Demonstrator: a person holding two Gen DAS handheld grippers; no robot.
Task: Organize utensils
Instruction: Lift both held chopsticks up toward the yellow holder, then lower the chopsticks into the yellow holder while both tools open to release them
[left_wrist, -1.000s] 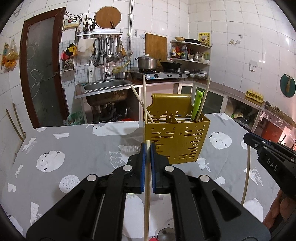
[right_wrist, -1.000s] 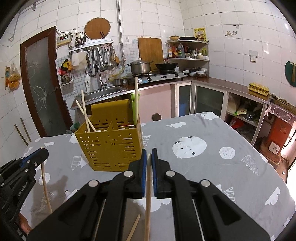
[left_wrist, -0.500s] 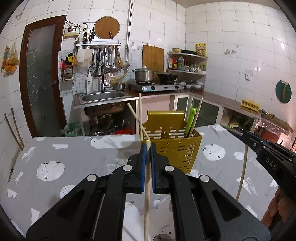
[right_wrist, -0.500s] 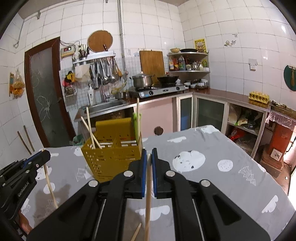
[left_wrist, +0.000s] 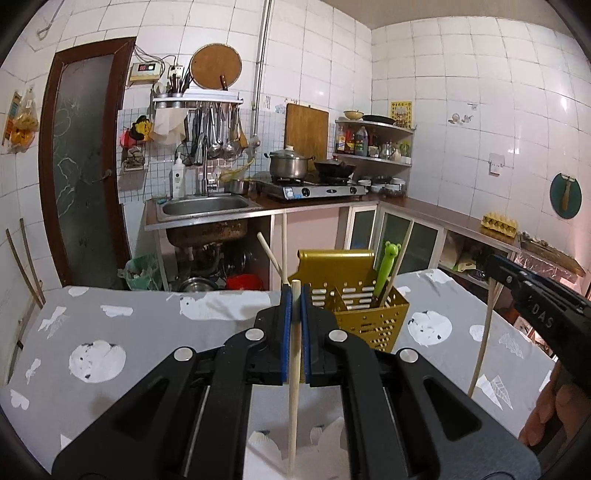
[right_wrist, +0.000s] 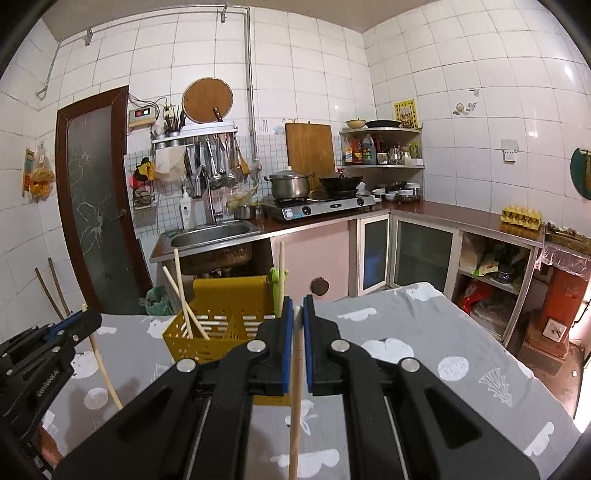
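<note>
Holding: left tongs (left_wrist: 294, 295) pinching one chopstick (left_wrist: 293, 387); right tongs (right_wrist: 297, 308) pinching second chopstick (right_wrist: 295, 406)
Caddy (left_wrist: 369, 317): ahead of both tongs, on table (left_wrist: 147, 332)
Handling: light, stiff, smooth; likely pivots; grip mid-shaft

Matt wooden chopstick (left_wrist: 294, 373); perforated yellow plastic caddy (left_wrist: 364, 317).

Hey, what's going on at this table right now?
A person is sorting chopsticks into the yellow utensil caddy. The left hand-held gripper is shut on one chopstick, and the right hand-held gripper grips another chopstick. Both are held upright above the grey tablecloth; neither is in the caddy yet.
</note>
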